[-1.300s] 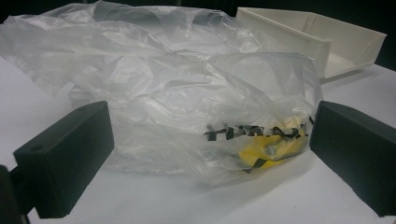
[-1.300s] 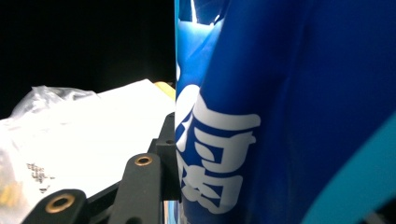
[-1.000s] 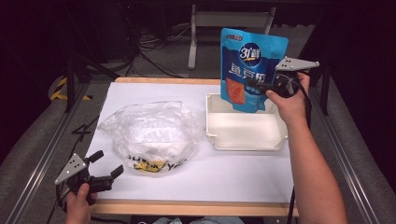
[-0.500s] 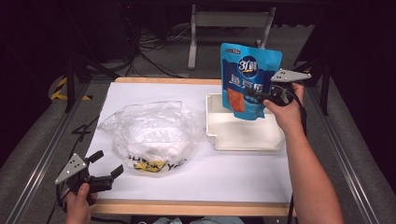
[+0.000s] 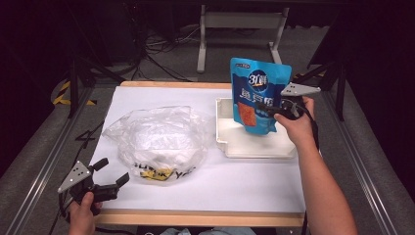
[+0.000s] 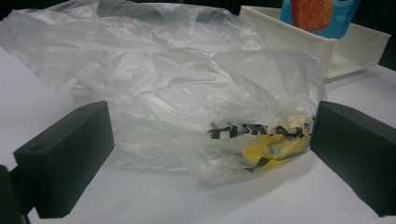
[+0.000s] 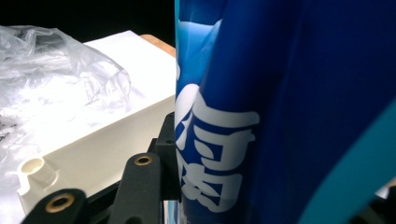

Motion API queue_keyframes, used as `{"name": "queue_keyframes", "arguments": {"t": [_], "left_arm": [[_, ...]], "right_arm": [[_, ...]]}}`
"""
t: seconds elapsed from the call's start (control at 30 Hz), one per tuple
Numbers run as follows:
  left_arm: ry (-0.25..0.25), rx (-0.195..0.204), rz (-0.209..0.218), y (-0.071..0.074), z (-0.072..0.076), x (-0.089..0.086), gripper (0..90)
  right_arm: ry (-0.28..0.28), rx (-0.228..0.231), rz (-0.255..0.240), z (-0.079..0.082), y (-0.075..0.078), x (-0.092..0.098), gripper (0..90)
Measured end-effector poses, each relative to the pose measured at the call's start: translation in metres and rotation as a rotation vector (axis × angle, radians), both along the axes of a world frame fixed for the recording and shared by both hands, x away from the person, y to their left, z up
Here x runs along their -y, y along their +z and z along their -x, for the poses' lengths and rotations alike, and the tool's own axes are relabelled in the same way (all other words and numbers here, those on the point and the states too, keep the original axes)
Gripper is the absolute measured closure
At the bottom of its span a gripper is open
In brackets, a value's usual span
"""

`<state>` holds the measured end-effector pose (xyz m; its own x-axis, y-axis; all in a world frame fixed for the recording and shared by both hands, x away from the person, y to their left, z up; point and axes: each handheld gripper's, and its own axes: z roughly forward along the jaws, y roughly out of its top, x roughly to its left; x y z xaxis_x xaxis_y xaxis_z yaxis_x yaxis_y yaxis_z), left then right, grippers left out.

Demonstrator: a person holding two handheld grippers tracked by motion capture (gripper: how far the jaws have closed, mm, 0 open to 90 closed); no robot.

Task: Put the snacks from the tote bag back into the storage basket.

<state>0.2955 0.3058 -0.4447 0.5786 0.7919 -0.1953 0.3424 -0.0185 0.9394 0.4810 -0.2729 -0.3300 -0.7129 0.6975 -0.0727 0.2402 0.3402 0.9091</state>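
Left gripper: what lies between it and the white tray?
The crumpled clear plastic bag sits between the left gripper and the white tray, seen in the high view.

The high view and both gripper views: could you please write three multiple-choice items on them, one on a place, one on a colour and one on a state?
1. Where is the blue pouch?
A. flat on the paper
B. upright over the white tray
C. inside the plastic bag

2. What colour is the patch under the bag's black lettering?
A. yellow
B. green
C. red

3. How is the left gripper?
A. shut on the bag
C. open, holding nothing
B. shut on the pouch

Answers: 1 B, the right gripper holds it there; 2 A, yellow shows through the film; 3 C, its jaws stand apart.
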Motion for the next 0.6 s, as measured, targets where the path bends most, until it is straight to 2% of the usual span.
{"name": "queue_keyframes", "arguments": {"t": [0.3, 0.6], "left_arm": [[0.000, -0.004, -0.004, 0.000, 0.000, -0.001, 0.5], [0.001, -0.002, 0.001, 0.000, 0.000, -0.001, 0.5]], "right_arm": [[0.023, -0.020, 0.003, 0.001, -0.014, -0.002, 60.4], [0.033, -0.033, 0.003, -0.001, -0.019, 0.000, 59.3]]}}
